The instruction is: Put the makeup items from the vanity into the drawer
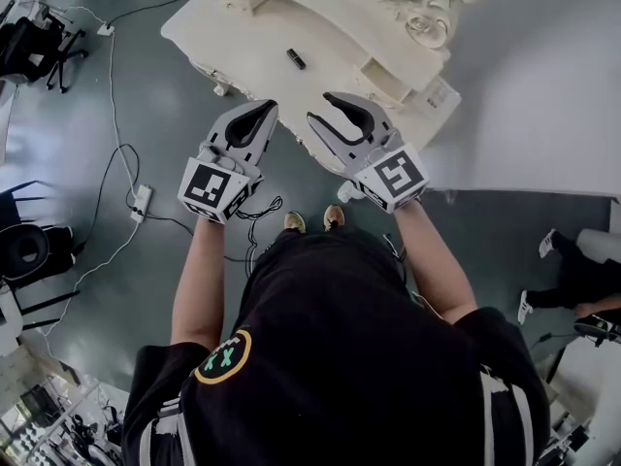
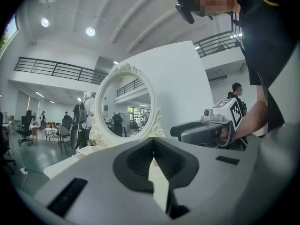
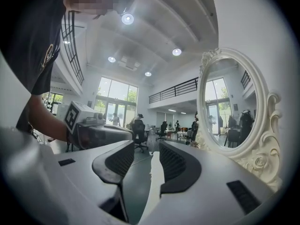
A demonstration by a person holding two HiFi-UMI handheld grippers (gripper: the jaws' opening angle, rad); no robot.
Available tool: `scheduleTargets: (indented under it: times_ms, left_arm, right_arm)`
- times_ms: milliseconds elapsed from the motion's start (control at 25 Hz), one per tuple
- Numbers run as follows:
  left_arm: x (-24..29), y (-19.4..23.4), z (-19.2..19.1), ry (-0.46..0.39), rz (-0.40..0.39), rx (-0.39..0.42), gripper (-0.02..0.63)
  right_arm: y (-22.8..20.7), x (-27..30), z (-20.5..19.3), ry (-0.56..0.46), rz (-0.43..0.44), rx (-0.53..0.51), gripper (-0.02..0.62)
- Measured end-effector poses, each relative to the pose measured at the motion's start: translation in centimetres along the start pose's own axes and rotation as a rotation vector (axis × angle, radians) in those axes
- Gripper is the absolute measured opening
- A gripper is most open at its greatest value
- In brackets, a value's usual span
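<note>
A small black makeup item (image 1: 296, 58) lies on the cream vanity (image 1: 223, 29); both grippers are held level in front of its near edge, apart from it. My left gripper (image 1: 268, 106) has its jaws closed together with nothing between them, which the left gripper view confirms (image 2: 153, 140). My right gripper (image 1: 321, 109) stands beside it with a narrow gap between its empty jaws (image 3: 146, 146). The oval mirror (image 2: 124, 102) in its ornate cream frame rises ahead and also shows in the right gripper view (image 3: 232, 102). No open drawer can be made out.
Cables and a power strip (image 1: 142, 200) lie on the grey floor left of my feet. Black chairs (image 1: 29, 47) stand at far left. A white panel (image 1: 529, 105) runs behind the vanity at right, and another person (image 1: 572, 275) is at the right edge.
</note>
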State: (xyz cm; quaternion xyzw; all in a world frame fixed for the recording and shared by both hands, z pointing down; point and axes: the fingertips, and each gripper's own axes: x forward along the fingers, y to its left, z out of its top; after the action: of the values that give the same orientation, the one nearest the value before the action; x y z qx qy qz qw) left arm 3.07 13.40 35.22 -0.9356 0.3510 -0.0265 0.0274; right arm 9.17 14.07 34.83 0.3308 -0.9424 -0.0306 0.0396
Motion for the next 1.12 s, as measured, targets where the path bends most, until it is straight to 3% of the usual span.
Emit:
scheduleTargets:
  times_ms: [80, 200, 240, 1120]
  left_arm:
    - [0.1, 0.1, 0.0, 0.0, -0.001, 0.0, 0.021]
    - [0.2, 0.1, -0.1, 0.0, -0.001, -0.002, 0.021]
    - [0.2, 0.2, -0.1, 0.001, -0.001, -0.003, 0.021]
    - [2.2, 1.7, -1.0, 0.035, 0.076, 0.0, 0.021]
  right_arm:
    - [0.2, 0.1, -0.1, 0.001, 0.017, 0.009, 0.264]
    - [0.7, 0.7, -0.9, 0.031, 0.046, 0.04, 0.544]
    - [0.9, 0.9, -1.2, 0.047, 0.048, 0.041, 0.592]
    - [-2.6, 1.6, -3.4, 0.096, 0.056, 0.018, 0.6]
